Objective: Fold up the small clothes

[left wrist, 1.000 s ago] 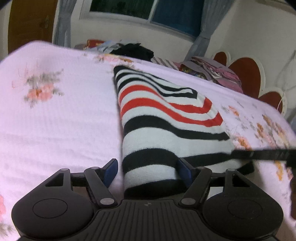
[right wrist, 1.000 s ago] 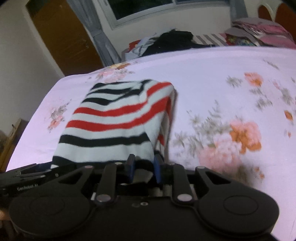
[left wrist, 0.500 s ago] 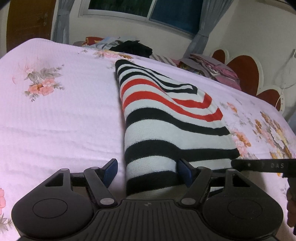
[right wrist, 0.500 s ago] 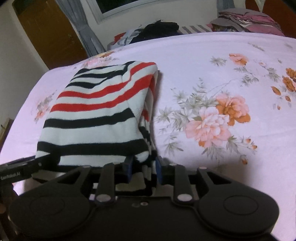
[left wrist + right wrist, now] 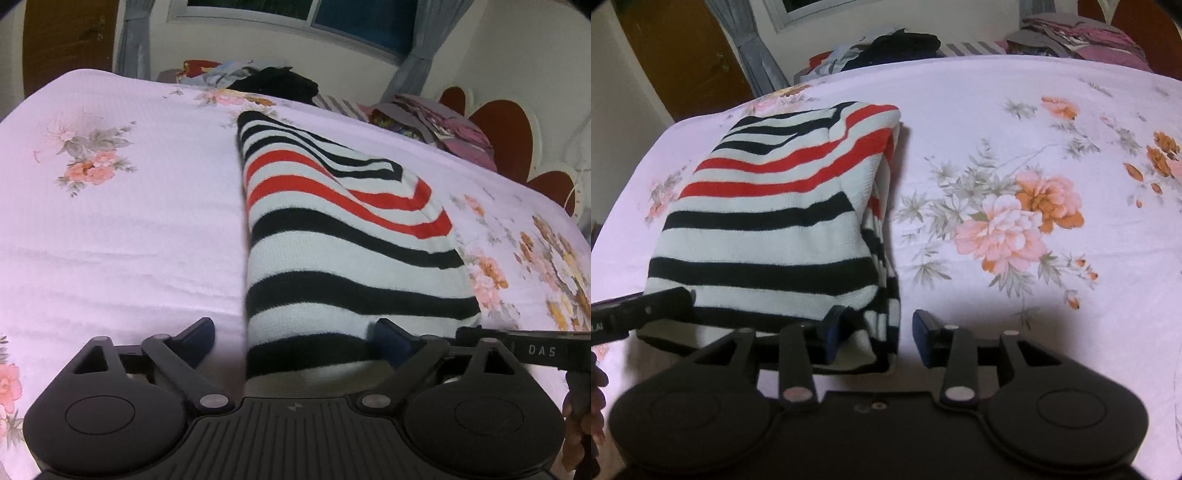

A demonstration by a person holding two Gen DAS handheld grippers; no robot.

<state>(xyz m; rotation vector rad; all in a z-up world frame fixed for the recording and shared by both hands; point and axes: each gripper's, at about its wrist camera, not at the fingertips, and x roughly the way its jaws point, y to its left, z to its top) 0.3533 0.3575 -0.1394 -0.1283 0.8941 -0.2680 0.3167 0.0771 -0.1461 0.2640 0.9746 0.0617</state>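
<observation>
The left gripper (image 5: 291, 341) gapes wide over the near-left corner of the striped sweater (image 5: 332, 236), gripping nothing. The right gripper (image 5: 873, 326), pinched on the near-right corner half a second ago, has now let go. The sweater lies folded near the bed's (image 5: 1015, 110) front edge; this fold looks finished.

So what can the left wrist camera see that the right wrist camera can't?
Only the left wrist view shows the red scalloped headboard and the blue window pane.

Only the right wrist view shows the big pink and orange flower printed on the sheet, and the sweater's stacked layers along its right edge.

Both show the folded striped sweater on the floral bed sheet, the clothes pile behind it, and the brown door. Each gripper's jaws are open around the near edge.
</observation>
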